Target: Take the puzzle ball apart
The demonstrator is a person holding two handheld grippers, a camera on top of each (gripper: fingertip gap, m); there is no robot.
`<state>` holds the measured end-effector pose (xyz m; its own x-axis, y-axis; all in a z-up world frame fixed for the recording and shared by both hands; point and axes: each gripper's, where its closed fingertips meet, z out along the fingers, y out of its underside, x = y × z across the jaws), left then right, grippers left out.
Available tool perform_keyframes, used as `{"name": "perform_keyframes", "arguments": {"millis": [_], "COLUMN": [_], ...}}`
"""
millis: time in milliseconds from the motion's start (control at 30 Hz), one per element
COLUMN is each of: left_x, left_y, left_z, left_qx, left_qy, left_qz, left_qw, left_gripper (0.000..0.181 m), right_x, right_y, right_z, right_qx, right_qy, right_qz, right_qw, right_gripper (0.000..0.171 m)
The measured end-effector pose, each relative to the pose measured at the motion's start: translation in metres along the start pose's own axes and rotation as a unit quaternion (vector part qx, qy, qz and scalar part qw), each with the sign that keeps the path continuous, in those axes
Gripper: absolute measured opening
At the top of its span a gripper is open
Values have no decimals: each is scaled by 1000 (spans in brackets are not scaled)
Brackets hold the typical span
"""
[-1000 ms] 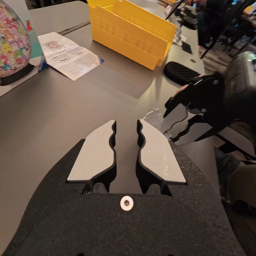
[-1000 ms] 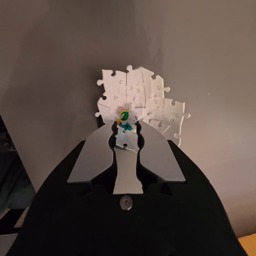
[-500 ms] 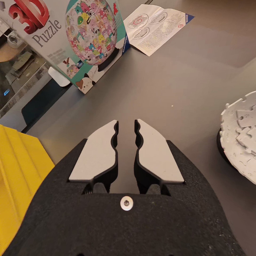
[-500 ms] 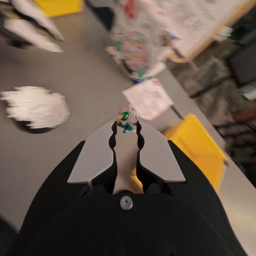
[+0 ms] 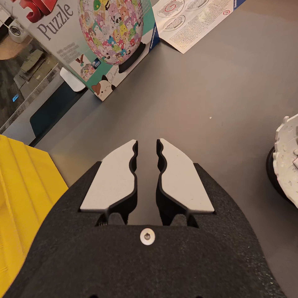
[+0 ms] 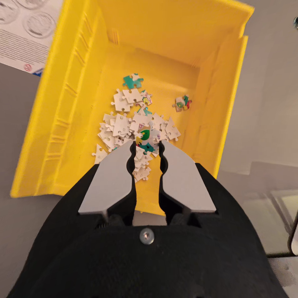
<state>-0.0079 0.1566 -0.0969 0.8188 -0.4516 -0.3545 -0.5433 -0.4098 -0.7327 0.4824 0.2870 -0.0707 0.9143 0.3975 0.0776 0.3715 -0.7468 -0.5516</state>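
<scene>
**Right gripper holds a piece over the yellow bin**

The right gripper (image 6: pixel 146 141) hangs over the bin (image 6: pixel 67 112). Its fingers (image 6: pixel 112 175) are pinched on a small colourful piece (image 6: pixel 145 137) with a green blob on it. The piece sticks up past the tips. Right under it, on the floor of the bin, lies a pile of pieces (image 6: pixel 124 127). Most of them show their white backs. A teal piece (image 6: pixel 132 81) lies past the pile, and one more colourful piece (image 6: pixel 183 103) lies off to the right of the pile, nearer the bin's right wall. Beyond the bin's left wall, a paper sheet (image 6: pixel 21 42) lies flat on the grey tabletop (image 6: pixel 17 112).

The left gripper (image 5: pixel 147 141) holds nothing. Its fingers (image 5: pixel 112 177) are a little apart, with bare tabletop (image 5: pixel 177 96) between them. It is just to the right of the bin (image 5: pixel 24 185). Farther right of the bin, at the edge of the view, sits what is left of the puzzle ball (image 5: pixel 285 158). It is a white bowl of joined pieces on a dark stand (image 5: pixel 274 175). Far past the bin stands the puzzle box (image 5: pixel 96 48), and the paper sheet (image 5: pixel 193 24) lies to the right of it.
</scene>
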Motion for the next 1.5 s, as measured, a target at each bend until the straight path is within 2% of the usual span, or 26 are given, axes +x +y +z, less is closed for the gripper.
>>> {"name": "perform_keyframes", "arguments": {"millis": [167,300,400,500,567,633,767,900,1100,1200,1367,1500], "left_x": [2,-1,-5,-11,-14,-15,-18,-22,-23,-22,-19,-19], "left_y": [0,-2,0,2,0,-2,-3,-3,-3,-2,-1,-1], "left_z": [0,-2,-2,-3,-5,-7,-10,-11,-12,-10,-9,-8], "left_qx": [-3,0,-3,-6,-1,4,8,10,11,6,2,1], "left_qy": [-7,-18,-26,-38,-43,-46,-56,-62,-58,-56,-54,-52], "left_qz": [11,6,-4,-13,-19,-22,-16,-18,-23,-21,-15,-14], "left_qw": [1000,1000,1000,999,999,999,998,998,998,998,998,999], "left_gripper": [22,22,22,23,24,24,24,24,24,24,24,24], "right_x": [5,-1,-1,-12,-38,-84,-200,-288,-385,-414,-432,-435], "right_y": [17,26,19,-9,-33,-53,-65,-50,11,46,73,77], "right_z": [32,42,28,-12,-46,-73,-102,-113,-102,-82,-44,-18], "right_qx": [-51,-60,-36,29,87,141,199,206,165,116,64,45], "right_qy": [-1,-3,43,111,127,96,-58,-159,-271,-292,-260,-219], "right_qz": [-4,-21,-53,-91,-119,-157,-231,-296,-375,-408,-429,-479], "right_qw": [999,998,997,989,981,973,950,919,871,857,862,849], "right_gripper": [28,33,34,38,39,40,40,39,36,36,36,36]}}
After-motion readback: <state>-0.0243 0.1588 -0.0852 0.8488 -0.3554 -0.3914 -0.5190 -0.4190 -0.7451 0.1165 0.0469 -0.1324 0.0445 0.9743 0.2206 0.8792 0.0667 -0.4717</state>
